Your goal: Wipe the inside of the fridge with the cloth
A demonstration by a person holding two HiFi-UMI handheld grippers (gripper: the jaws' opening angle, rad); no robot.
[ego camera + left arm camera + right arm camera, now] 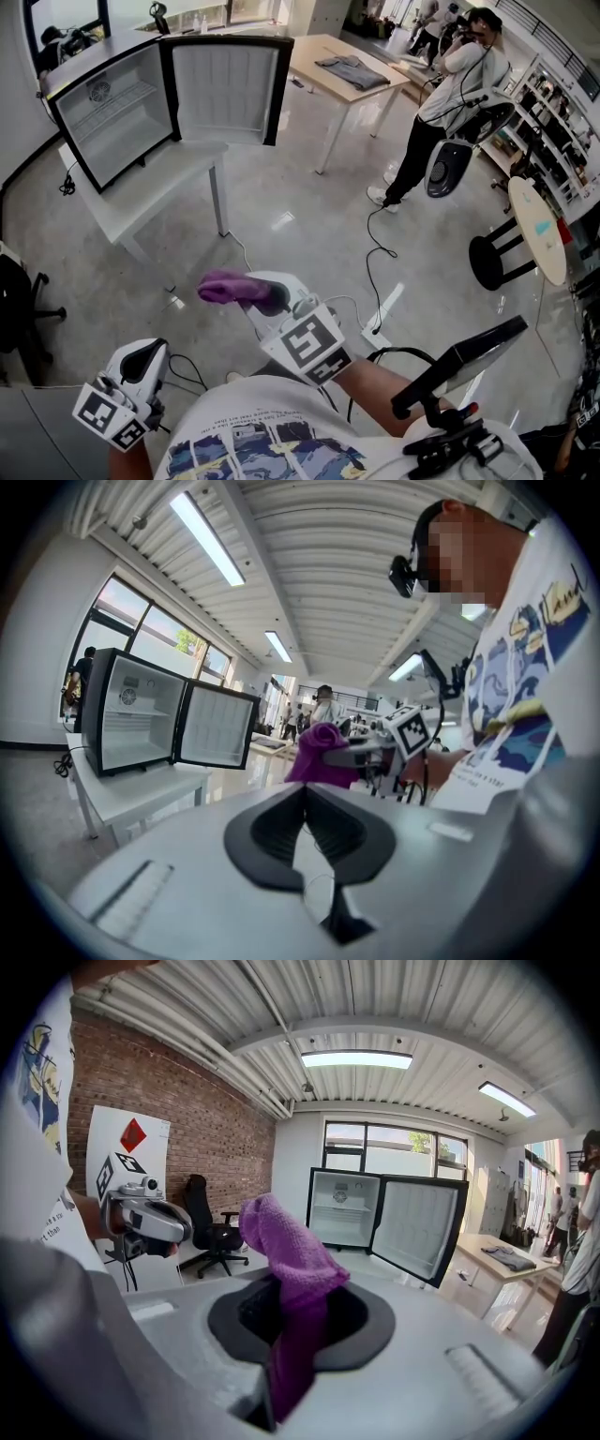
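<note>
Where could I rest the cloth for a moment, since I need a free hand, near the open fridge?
Bare: the white table strip in front of the open fridge, beside its swung door; also the wooden table left of the grey clothing. Crowded: the floor near you, crossed by cables.

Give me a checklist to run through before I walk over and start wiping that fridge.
1. Grip on purple cloth: ok, right gripper shut on it.
2. Open fridge door: ok, swung wide.
3. Space inside fridge: ok, only a wire shelf shows.
4. Spare left gripper: ok, jaws together, nothing between.
5. Reach: not ok, fridge stands on the white table across the floor.
6. Cloth dampness: cannot tell.
</note>
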